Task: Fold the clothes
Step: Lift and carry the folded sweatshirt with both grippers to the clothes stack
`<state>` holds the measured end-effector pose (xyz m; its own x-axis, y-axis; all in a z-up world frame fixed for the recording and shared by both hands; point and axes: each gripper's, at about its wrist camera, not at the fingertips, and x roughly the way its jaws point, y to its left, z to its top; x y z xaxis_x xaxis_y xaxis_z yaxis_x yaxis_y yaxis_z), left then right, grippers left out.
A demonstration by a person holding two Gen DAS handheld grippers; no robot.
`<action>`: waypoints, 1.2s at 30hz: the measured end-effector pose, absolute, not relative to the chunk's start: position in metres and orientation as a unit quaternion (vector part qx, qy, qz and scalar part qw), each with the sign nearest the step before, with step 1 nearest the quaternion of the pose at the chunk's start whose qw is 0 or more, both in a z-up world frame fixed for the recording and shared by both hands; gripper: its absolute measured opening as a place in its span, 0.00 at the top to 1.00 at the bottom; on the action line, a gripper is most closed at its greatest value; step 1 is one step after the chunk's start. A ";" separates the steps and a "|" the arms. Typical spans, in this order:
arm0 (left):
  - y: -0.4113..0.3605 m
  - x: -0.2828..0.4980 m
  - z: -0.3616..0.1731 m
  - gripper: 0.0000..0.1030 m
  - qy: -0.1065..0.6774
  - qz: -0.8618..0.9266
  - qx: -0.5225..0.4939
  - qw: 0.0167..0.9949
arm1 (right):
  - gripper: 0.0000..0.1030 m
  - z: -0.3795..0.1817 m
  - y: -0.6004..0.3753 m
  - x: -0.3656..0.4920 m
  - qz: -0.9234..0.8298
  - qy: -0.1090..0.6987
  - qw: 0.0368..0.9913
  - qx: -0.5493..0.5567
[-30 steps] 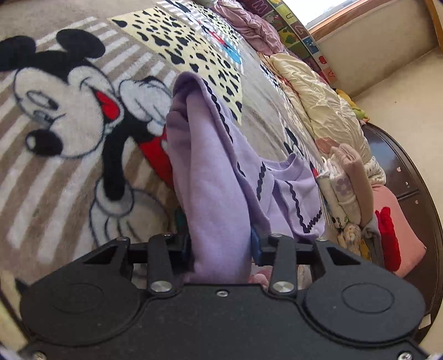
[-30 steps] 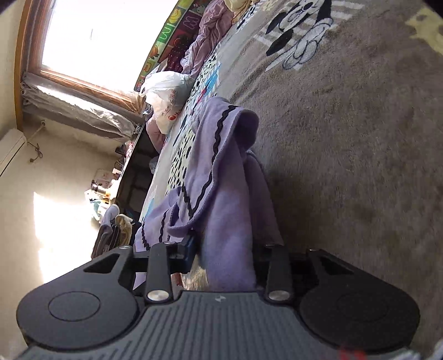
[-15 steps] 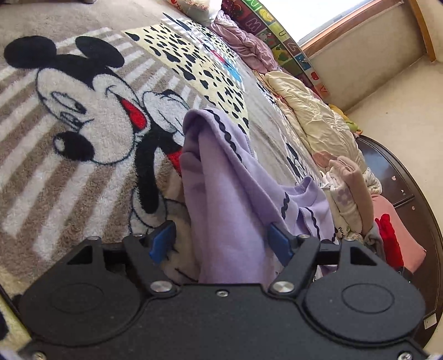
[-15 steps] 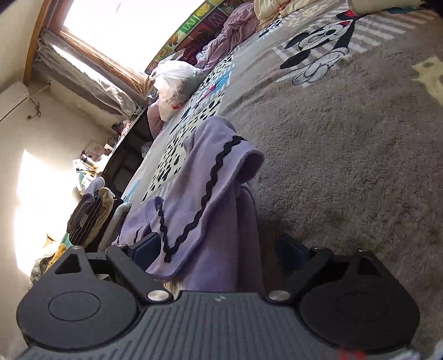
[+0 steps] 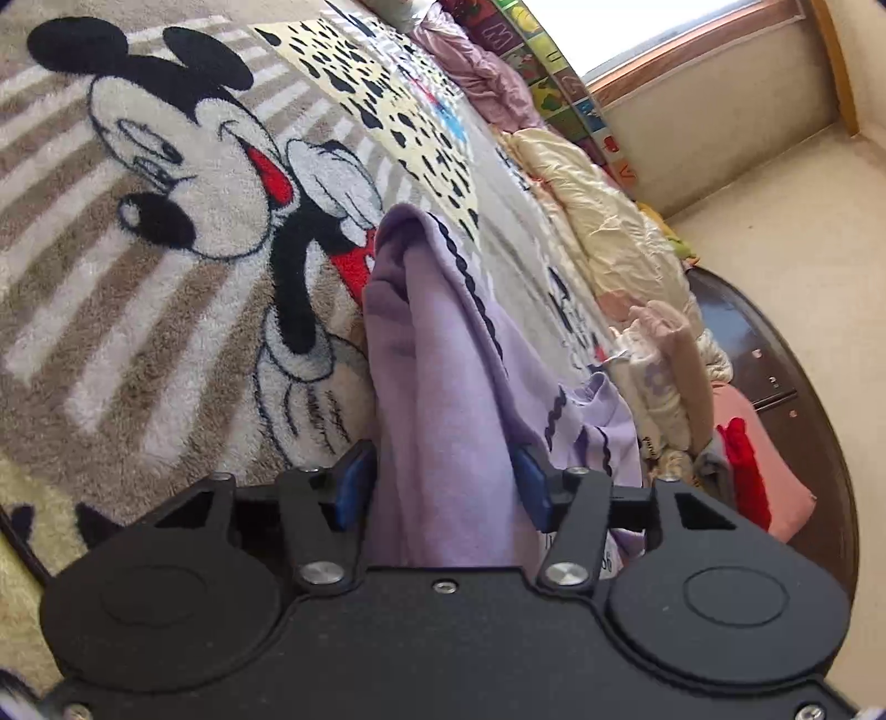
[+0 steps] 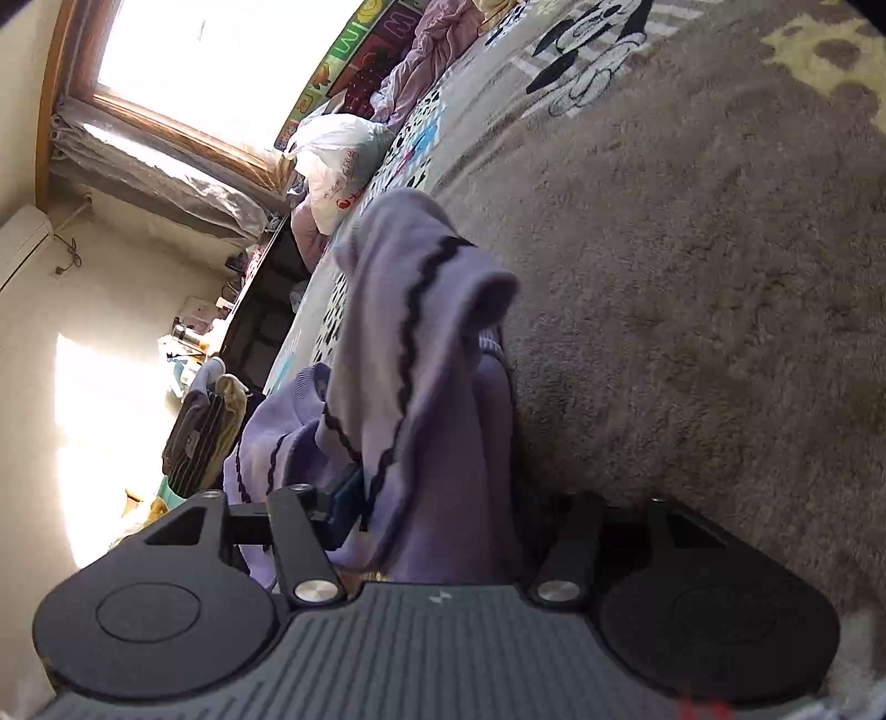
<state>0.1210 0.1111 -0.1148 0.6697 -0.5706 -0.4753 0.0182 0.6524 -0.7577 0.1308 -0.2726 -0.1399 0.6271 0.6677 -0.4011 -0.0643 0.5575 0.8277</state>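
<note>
One big plush blanket (image 5: 166, 310) covers the bed, printed with a cartoon mouse in black, white and red on beige stripes; in the right wrist view it shows as a broad grey-brown pile surface (image 6: 692, 277). On it lies a spotted yellow cloth (image 5: 398, 111), and past that a cream quilt (image 5: 598, 221) and a crumpled pink sheet (image 5: 487, 72) run along the wall side. A dark wooden footboard (image 5: 775, 376) curves around the bed end, with a stack of folded clothes (image 5: 675, 387) and a pink garment (image 5: 769, 471) beside it. A white plastic bag (image 6: 338, 160) sits near the window (image 6: 221, 50). The task's thing, a lilac garment (image 5: 443, 399) with dark wavy trim, stands bunched up off the blanket between the two grippers. The left gripper (image 5: 443, 487) has its blue pads against either side of a thick fold, pinching it. The right gripper (image 6: 437, 498) holds another fold (image 6: 421, 343) the same way: one blue pad presses the cloth on the left, while the opposite finger is hidden in shadow behind the fabric.
</note>
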 end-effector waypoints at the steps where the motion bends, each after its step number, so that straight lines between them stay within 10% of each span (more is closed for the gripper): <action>1: 0.113 0.119 -0.112 0.35 0.364 -0.180 -0.375 0.833 | 0.47 -0.134 -0.272 0.125 0.226 0.359 0.813 0.398; 6: 0.103 0.119 -0.115 0.32 0.371 -0.181 -0.355 0.839 | 0.29 -0.134 -0.270 0.105 0.226 0.336 0.830 0.383; 12: 0.080 0.128 -0.110 0.63 0.373 -0.201 -0.353 0.834 | 0.52 -0.140 -0.259 0.117 0.241 0.328 0.829 0.384; 36: -0.138 0.313 0.072 0.65 0.226 -0.473 -0.333 0.784 | 0.60 0.020 -0.483 0.156 0.200 -0.016 0.875 0.440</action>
